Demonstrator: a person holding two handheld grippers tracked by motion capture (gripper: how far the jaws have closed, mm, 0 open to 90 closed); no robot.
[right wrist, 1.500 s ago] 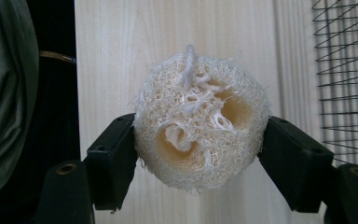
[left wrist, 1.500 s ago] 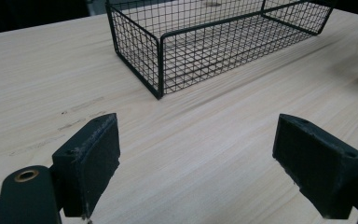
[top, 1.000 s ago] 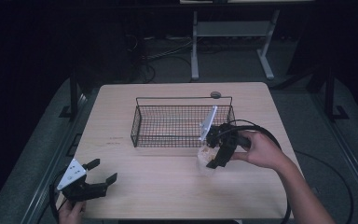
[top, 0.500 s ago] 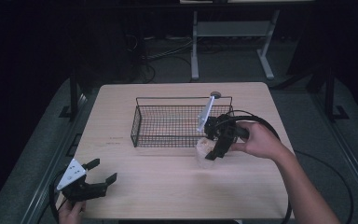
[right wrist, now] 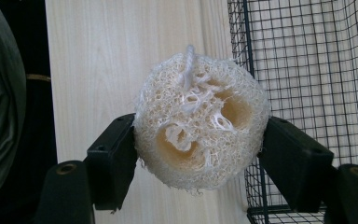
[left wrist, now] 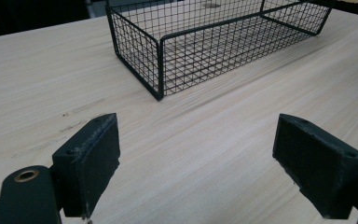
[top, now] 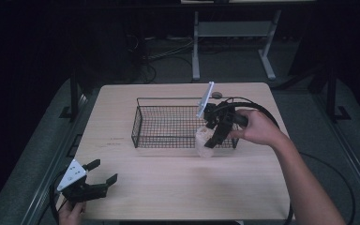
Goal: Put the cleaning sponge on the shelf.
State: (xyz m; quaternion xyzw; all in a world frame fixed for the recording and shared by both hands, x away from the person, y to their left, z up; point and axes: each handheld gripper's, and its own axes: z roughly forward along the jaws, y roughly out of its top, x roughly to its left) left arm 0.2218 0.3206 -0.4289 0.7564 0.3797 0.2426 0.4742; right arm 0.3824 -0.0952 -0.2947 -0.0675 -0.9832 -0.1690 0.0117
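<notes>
Fibrous cream loofah sponge [right wrist: 198, 123] clamped in right tool [top: 214, 132] beside black wire basket [top: 143, 123]
Light, springy, best gripped across its sides; left tool [top: 96, 179] rests apart on pale wooden tabletop [top: 178, 187]

The right gripper [top: 214, 136] points down and leftward, its jaws pressed on either side of a pale, fibrous round loofah sponge [right wrist: 199, 122]; the right hand [top: 258, 127] grips it from behind, forearm stretched forward. The left gripper [top: 98, 180] lies low, jaws spread wide apart, left hand [top: 70, 213] behind it
</notes>
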